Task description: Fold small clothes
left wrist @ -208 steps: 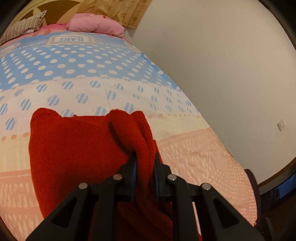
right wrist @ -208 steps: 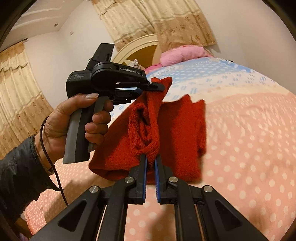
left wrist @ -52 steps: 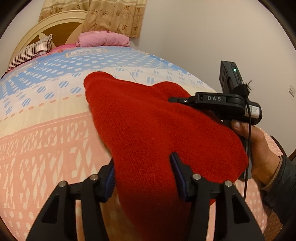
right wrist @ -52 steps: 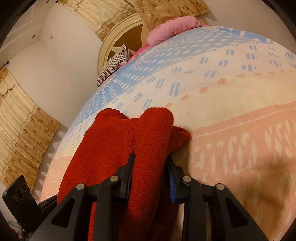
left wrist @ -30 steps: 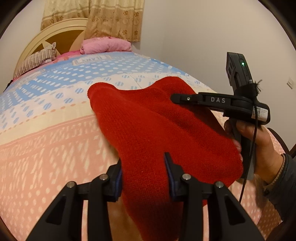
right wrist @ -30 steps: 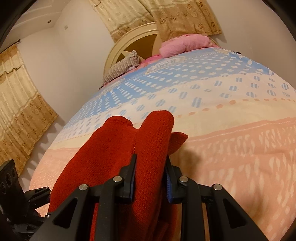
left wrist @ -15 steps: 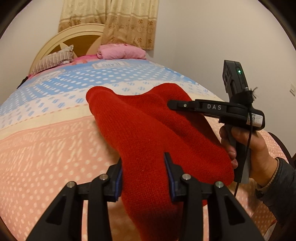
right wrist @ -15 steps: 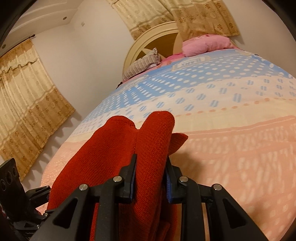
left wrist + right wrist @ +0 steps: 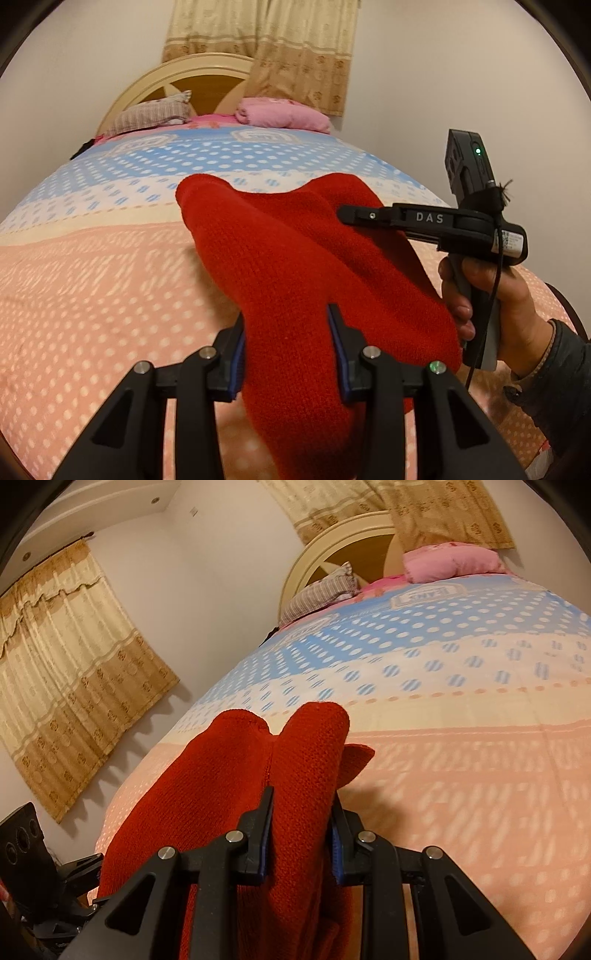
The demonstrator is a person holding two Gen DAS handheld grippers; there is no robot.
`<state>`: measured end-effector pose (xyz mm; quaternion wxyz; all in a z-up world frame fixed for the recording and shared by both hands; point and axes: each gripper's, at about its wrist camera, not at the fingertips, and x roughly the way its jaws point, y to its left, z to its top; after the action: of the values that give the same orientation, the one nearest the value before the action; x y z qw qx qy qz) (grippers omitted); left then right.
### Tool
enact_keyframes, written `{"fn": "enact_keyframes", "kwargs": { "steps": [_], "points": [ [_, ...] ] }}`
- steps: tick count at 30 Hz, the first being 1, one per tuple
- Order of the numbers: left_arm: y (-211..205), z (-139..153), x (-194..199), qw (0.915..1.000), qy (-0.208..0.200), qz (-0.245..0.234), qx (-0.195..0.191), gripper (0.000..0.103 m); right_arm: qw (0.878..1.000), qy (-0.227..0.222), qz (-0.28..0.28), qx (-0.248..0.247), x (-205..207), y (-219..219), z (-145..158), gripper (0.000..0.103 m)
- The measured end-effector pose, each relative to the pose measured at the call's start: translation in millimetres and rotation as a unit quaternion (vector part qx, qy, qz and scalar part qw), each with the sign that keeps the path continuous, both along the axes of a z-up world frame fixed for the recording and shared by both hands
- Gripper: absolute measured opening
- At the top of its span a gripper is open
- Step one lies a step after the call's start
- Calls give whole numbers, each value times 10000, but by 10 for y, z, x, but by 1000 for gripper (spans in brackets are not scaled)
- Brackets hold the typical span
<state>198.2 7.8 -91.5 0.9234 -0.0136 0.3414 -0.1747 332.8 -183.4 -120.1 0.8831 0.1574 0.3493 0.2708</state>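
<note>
A folded red knitted garment [image 9: 295, 258] is held above the bed between both grippers. My left gripper [image 9: 288, 332] is shut on a thick fold at its near end. My right gripper [image 9: 301, 812] is shut on another thick fold [image 9: 306, 760] of the same garment. In the left wrist view the right gripper [image 9: 436, 221] shows side-on at the right, held by a hand, its fingers reaching into the cloth. In the right wrist view part of the left gripper [image 9: 44, 886] shows at the lower left, its tips hidden by the cloth.
The bed's quilt [image 9: 92, 295] is pink with white dots near me and blue and cream farther off. A pink pillow [image 9: 284, 114], a striped pillow [image 9: 151, 112] and the round headboard [image 9: 207, 66] lie at the far end. Curtains [image 9: 74, 672] hang left; a wall is to the right.
Both grippers have stayed shut on the garment and tilted upward, so more of the headboard and walls shows. The garment's hold and shape look the same.
</note>
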Motion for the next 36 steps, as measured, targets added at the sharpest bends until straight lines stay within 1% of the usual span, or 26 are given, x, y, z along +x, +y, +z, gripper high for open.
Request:
{"fn": "enact_keyframes", "kwargs": {
  "steps": [8, 21, 31, 36],
  "points": [
    [326, -36, -91, 9994, 19, 330, -51, 40, 9995, 53, 300, 24, 42, 453, -29, 26],
    [783, -101, -206, 9967, 11, 805, -106, 40, 9969, 105, 783, 21, 170, 1058, -61, 26],
    [976, -170, -259, 9937, 66, 1103, -189, 40, 9943, 161, 1052, -18, 237, 1430, -107, 26],
    [1046, -166, -325, 9922, 22, 1229, -187, 40, 9932, 184, 1149, -24, 262, 1561, -109, 26]
  ]
}}
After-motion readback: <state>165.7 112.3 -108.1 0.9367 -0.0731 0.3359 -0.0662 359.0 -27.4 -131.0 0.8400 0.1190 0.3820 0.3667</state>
